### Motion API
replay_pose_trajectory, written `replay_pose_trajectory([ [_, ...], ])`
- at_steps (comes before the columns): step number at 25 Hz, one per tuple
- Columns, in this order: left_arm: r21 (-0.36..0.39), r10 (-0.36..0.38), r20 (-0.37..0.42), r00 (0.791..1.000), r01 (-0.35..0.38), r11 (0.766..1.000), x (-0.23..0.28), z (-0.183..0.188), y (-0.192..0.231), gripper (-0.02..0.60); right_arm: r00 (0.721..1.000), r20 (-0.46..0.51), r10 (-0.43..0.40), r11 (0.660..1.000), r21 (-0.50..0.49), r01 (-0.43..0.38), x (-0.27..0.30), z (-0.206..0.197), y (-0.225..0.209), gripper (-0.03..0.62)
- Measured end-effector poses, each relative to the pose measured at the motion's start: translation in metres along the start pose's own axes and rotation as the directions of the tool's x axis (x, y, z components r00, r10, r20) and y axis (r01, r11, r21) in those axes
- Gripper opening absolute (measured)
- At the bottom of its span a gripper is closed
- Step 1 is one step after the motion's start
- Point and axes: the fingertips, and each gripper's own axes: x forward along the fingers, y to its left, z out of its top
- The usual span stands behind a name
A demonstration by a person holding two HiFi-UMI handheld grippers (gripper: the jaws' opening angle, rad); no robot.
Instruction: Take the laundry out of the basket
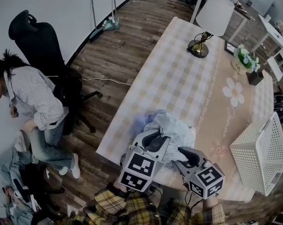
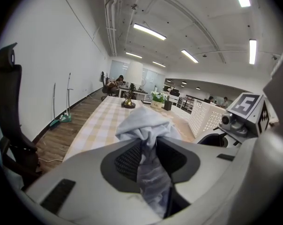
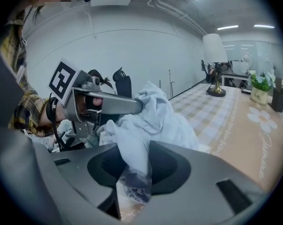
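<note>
A heap of pale blue and white laundry [image 1: 172, 125] lies on the near edge of the checked table [image 1: 179, 74]. Both grippers reach into it from the front. My left gripper [image 1: 153, 137] has a gathered fold of the pale cloth [image 2: 144, 123] bunched narrow between its jaws [image 2: 148, 158]. My right gripper [image 1: 183, 151] stands just right of it, and a white fold [image 3: 155, 116] runs down between its jaws [image 3: 134, 168]. The white perforated basket [image 1: 261, 156] lies tipped on its side at the table's right end, apart from the heap.
A table lamp [image 1: 212, 18] and a small flower pot [image 1: 244, 60] stand at the table's far end. A person in a striped shirt [image 1: 33, 97] bends over on the floor at the left, beside a black office chair [image 1: 36, 36]. More clothes lie on the floor there.
</note>
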Motion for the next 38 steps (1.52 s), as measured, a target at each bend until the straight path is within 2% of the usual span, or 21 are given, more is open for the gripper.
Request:
replay_pose_trajectory([
  [4, 0.018, 0.054, 0.044, 0.998, -0.055, 0.998, -0.027, 0.011, -0.004, 0.156, 0.999, 0.009, 0.031, 0.999, -0.028, -0.031, -0.020, 0.005, 0.014, 0.204],
  [7, 0.016, 0.086, 0.089, 0.992, -0.088, 0.996, -0.038, 0.036, -0.006, 0.156, 0.998, 0.037, 0.050, 0.998, -0.032, -0.049, -0.042, 0.024, 0.008, 0.224],
  [13, 0.028, 0.088, 0.177, 0.980, -0.095, 0.995, -0.055, 0.082, -0.038, 0.156, 0.970, 0.228, 0.078, 0.994, 0.061, -0.095, -0.099, 0.067, -0.004, 0.222],
  [16, 0.015, 0.063, 0.223, 0.973, -0.068, 0.998, -0.059, 0.104, -0.063, 0.132, 0.944, 0.319, 0.077, 0.991, 0.078, -0.108, -0.125, 0.086, -0.007, 0.164],
  [18, 0.016, 0.037, 0.250, 0.968, -0.043, 0.999, -0.061, 0.118, -0.080, 0.104, 0.925, 0.371, 0.076, 0.991, 0.076, -0.112, -0.143, 0.097, -0.008, 0.161],
  [21, 0.017, -0.007, 0.291, 0.957, 0.002, 1.000, -0.061, 0.139, -0.106, 0.097, 0.897, 0.436, 0.072, 0.992, 0.066, -0.111, -0.168, 0.114, -0.011, 0.142],
  [23, 0.029, -0.031, 0.320, 0.947, 0.023, 0.999, -0.060, 0.153, -0.124, 0.048, 0.876, 0.478, 0.068, 0.991, 0.067, -0.114, -0.186, 0.123, -0.015, 0.141],
  [25, 0.035, -0.057, 0.337, 0.940, 0.048, 0.998, -0.058, 0.165, -0.144, 0.016, 0.854, 0.518, 0.048, 0.994, 0.063, -0.094, -0.207, 0.131, -0.020, 0.107],
  [29, 0.069, -0.124, 0.351, 0.928, 0.107, 0.992, -0.052, 0.181, -0.184, 0.018, 0.817, 0.576, 0.012, 0.998, 0.038, -0.041, -0.248, 0.140, -0.025, 0.048],
  [33, 0.106, -0.182, 0.354, 0.917, 0.154, 0.982, -0.043, 0.188, -0.215, 0.020, 0.803, 0.594, -0.046, 0.999, 0.006, 0.053, -0.278, 0.139, -0.031, -0.003],
  [38, 0.150, -0.224, 0.337, 0.914, 0.183, 0.972, -0.025, 0.194, -0.240, 0.020, 0.804, 0.587, -0.097, 0.994, 0.014, 0.110, -0.298, 0.134, -0.049, -0.005],
])
